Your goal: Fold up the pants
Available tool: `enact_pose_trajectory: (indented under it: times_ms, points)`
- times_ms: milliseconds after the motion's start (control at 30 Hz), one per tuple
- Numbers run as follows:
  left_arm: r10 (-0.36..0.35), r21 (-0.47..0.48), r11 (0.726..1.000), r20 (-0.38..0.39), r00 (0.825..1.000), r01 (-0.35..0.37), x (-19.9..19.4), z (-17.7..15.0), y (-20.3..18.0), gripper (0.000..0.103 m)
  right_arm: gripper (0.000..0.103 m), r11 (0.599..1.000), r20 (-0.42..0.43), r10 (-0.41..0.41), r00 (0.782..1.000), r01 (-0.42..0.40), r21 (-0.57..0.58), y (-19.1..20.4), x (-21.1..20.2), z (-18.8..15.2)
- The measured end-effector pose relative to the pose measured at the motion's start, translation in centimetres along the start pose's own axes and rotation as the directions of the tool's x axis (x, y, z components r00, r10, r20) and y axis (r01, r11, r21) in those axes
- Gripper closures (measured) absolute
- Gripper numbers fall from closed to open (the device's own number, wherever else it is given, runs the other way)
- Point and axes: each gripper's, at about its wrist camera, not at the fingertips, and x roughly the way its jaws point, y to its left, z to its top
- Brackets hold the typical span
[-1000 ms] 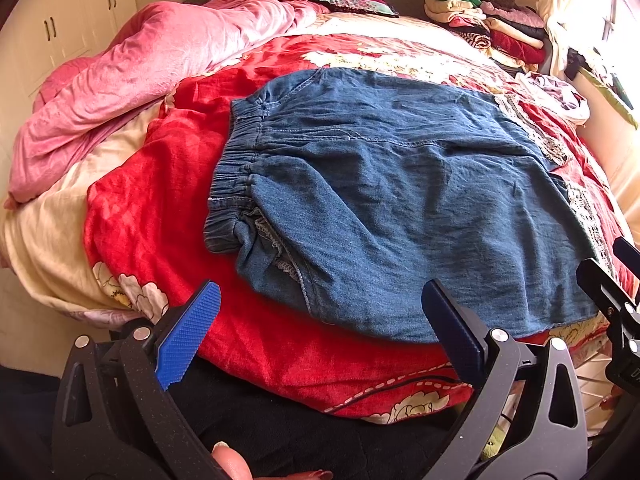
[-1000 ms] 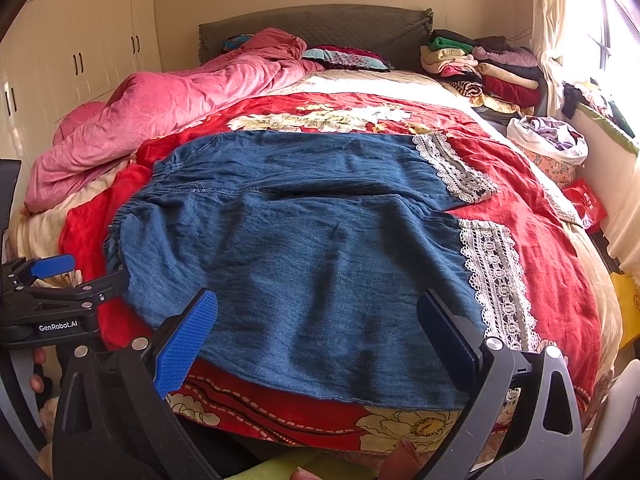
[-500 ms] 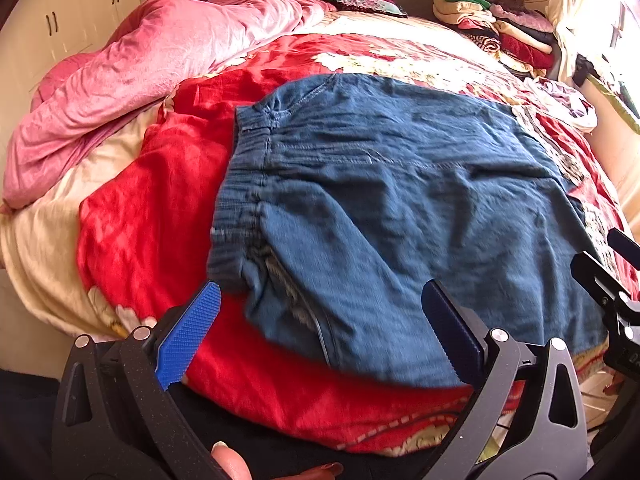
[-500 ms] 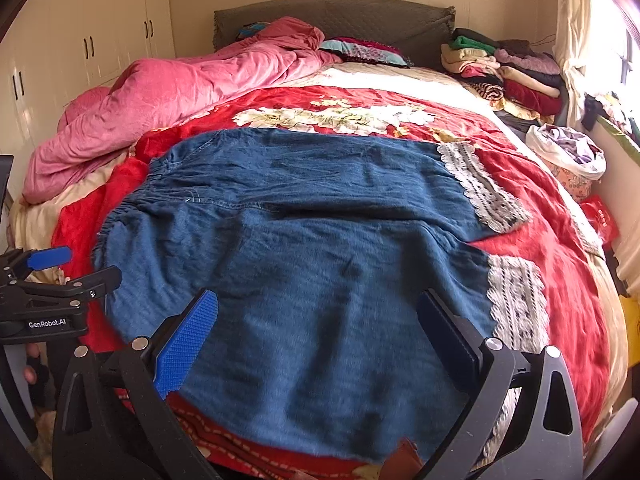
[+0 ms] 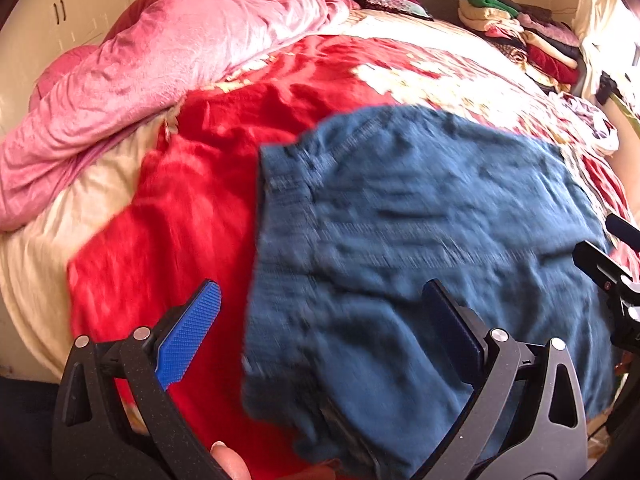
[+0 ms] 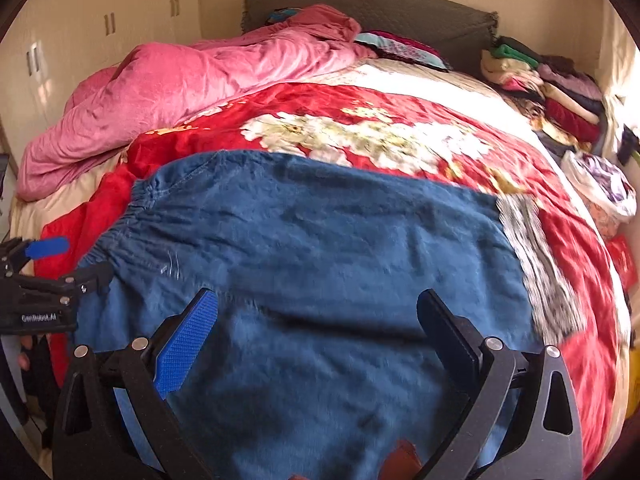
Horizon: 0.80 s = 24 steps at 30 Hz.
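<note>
Blue denim pants [image 5: 420, 240] lie flat on the red floral bedspread [image 5: 192, 216], elastic waistband to the left and lace-trimmed hems [image 6: 536, 264] to the right. They also show in the right wrist view [image 6: 320, 264]. My left gripper [image 5: 320, 332] is open, low over the near waistband corner, holding nothing. My right gripper [image 6: 316, 332] is open over the near middle of the pants, holding nothing. The left gripper also shows at the left edge of the right wrist view [image 6: 44, 280]. The right gripper shows at the right edge of the left wrist view [image 5: 612, 276].
A crumpled pink quilt [image 6: 180, 92] lies along the bed's left side. Stacked folded clothes [image 6: 548, 84] sit at the far right by the grey headboard [image 6: 368, 12]. A bag of clothes [image 6: 600, 188] stands beside the bed on the right. White wardrobes [image 6: 100, 20] line the left wall.
Both grippers have moved forward and down toward the pants, which now fill more of each view. The pants have not moved. Both grippers stay open.
</note>
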Motion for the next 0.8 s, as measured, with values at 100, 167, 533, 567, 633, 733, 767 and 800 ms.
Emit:
enact_pose_trajectory:
  times_ms: [100, 167, 533, 567, 633, 733, 767, 800]
  points:
    - [0.007, -0.016, 1.0, -0.008, 1.0, -0.007, 1.3, 2.0, 1.3, 0.009, 0.004, 0.998, -0.007, 0.009, 1.0, -0.01, -0.06, 0.5, 1.9, 2.0]
    - [-0.003, -0.033, 0.999, -0.021, 1.0, 0.003, 2.1, 3.2, 2.3, 0.009, 0.004, 0.995, -0.031, 0.013, 0.999, -0.016, -0.098, 0.8, 3.5, 3.1]
    - [-0.038, 0.039, 0.998, -0.068, 0.997, 0.041, 8.0, 7.2, 4.0, 0.009, 0.004, 0.968, -0.107, 0.142, 0.984, -0.16, -0.193, 1.5, 11.1, 8.9]
    - [-0.046, 0.045, 0.998, -0.068, 0.997, 0.049, 8.4, 7.3, 4.1, 0.009, 0.004, 0.966, -0.112, 0.147, 0.983, -0.167, -0.198, 1.5, 11.6, 9.4]
    - [-0.073, 0.041, 0.996, -0.072, 0.995, 0.076, 9.1, 7.6, 4.2, 0.009, 0.004, 0.959, -0.124, 0.153, 0.98, -0.178, -0.22, 1.6, 12.7, 10.3]
    - [-0.105, 0.023, 0.994, -0.075, 0.992, 0.107, 9.8, 8.1, 4.3, 0.014, 0.004, 0.954, -0.144, 0.152, 0.978, -0.183, -0.238, 1.7, 13.9, 11.1]
    - [-0.116, 0.025, 0.993, -0.071, 0.991, 0.118, 9.9, 8.2, 4.2, 0.03, 0.004, 0.951, -0.155, 0.157, 0.975, -0.192, -0.243, 1.8, 14.4, 11.5]
    - [-0.154, 0.034, 0.987, -0.073, 0.985, 0.157, 9.9, 8.3, 4.0, 0.042, 0.004, 0.95, -0.161, 0.156, 0.975, -0.193, -0.246, 1.8, 14.8, 11.7]
